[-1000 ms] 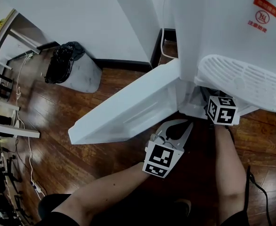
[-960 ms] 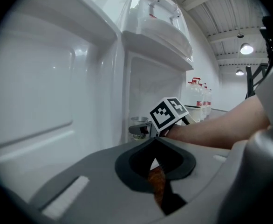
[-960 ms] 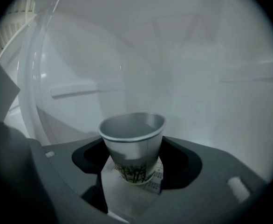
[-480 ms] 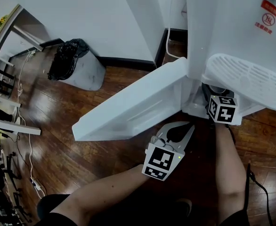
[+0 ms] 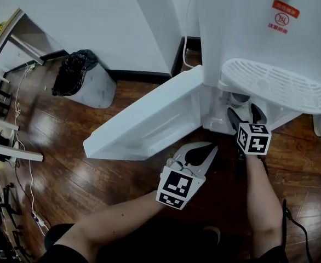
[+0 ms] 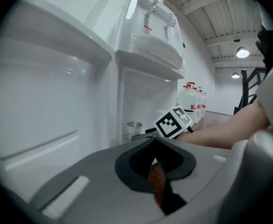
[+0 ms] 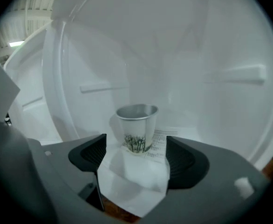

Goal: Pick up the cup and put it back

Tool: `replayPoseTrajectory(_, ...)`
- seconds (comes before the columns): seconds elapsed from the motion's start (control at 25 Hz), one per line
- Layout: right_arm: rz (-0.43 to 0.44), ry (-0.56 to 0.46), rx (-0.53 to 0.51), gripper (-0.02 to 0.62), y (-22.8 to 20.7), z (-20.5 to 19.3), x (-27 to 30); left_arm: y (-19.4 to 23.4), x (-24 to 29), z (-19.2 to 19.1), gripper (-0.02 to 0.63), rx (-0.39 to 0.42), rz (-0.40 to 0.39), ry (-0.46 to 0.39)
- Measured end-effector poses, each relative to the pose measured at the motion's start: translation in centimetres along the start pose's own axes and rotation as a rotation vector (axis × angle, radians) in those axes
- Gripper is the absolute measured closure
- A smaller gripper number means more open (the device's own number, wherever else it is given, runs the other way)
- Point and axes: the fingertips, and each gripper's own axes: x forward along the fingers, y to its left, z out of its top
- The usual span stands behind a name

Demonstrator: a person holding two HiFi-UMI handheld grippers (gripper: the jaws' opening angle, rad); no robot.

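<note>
Cup (image 7: 136, 129): metal, tapered, upright, tree print near base.

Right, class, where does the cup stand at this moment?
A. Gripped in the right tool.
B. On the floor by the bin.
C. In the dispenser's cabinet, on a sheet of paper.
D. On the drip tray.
C: the right gripper view shows the cup upright on a printed sheet inside the white cabinet, just ahead of the right tool, whose jaws stand apart.
</note>
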Motion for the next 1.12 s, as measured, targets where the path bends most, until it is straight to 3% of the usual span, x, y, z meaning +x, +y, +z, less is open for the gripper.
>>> replayPoseTrajectory(0.28, 0.100, 0.006, 0.041, 0.235, 3.1, -0.2, -8.3, -1.4, -2.9, 3.7, 0.606, 0.093, -0.155, -0.023)
replayPoseTrajectory(0.52, 0.117, -0.047, 0.096, 0.268, 4.0, 2.4, -16.2, -2.8, -6.1, 8.5, 0.604, 0.069, -0.263, -0.073)
replayPoseTrajectory(0.68, 0.158, -0.082, 0.080, 0.375, 5.6, 5.9, -21.1, -4.3, -7.7, 12.1, 0.600, 0.040, -0.335, -0.108)
replayPoseTrajectory(0.84, 0.192, -0.138, 0.045, 0.421, 7.3, 9.7, -25.1, -6.4, -10.1, 16.8, 0.595, -0.035, -0.465, -0.142)
replayPoseTrajectory(1.12, 0.244, -0.198, -0.028, 0.484, 10.3, 15.7, -30.0, -5.9, -13.5, 22.9, 0.595, -0.031, -0.441, -0.242)
